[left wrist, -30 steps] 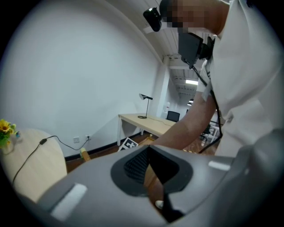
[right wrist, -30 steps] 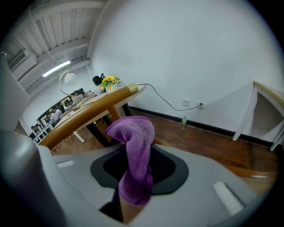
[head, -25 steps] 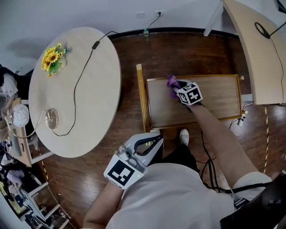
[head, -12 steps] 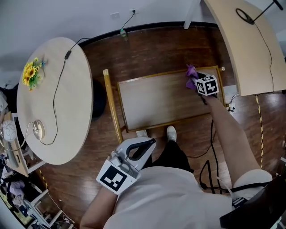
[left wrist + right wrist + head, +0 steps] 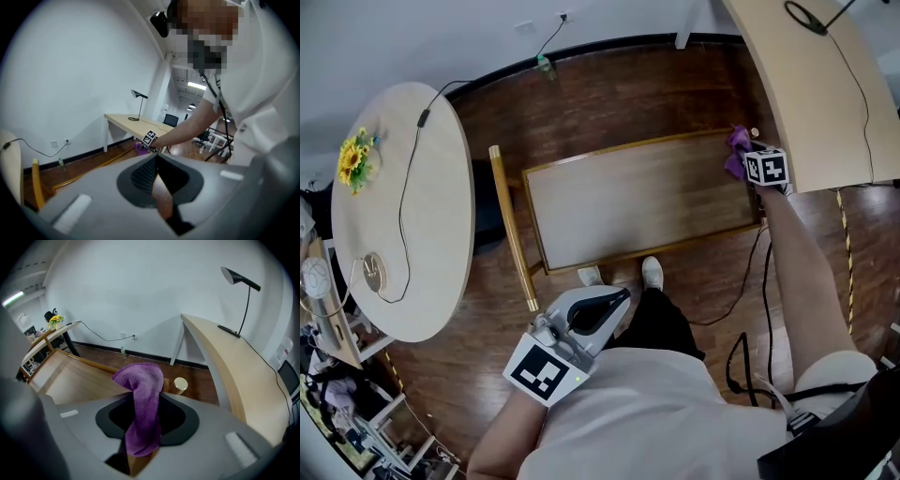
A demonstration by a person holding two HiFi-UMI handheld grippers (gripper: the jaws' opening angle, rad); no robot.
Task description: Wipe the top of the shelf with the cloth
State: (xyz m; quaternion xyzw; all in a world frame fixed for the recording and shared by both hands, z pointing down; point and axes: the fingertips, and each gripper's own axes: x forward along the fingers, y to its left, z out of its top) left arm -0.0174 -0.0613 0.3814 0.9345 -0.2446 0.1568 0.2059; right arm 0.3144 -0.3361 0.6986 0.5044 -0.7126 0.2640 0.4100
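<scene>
The wooden shelf top lies across the middle of the head view, a framed rectangular board. My right gripper is at its far right corner, shut on a purple cloth that rests on the board there. In the right gripper view the purple cloth hangs pinched between the jaws, with the shelf top stretching to the left. My left gripper is held close to the body, off the shelf, shut with nothing in it; the left gripper view shows its jaws closed.
A round table with sunflowers and a cable stands to the left. A long light desk with a lamp runs along the right. A yellow pole lies beside the shelf's left end. Shoes stand at the shelf's near edge.
My right gripper has swept the purple cloth along the shelf top from its left part to the far right corner. The left gripper stayed near the body.
</scene>
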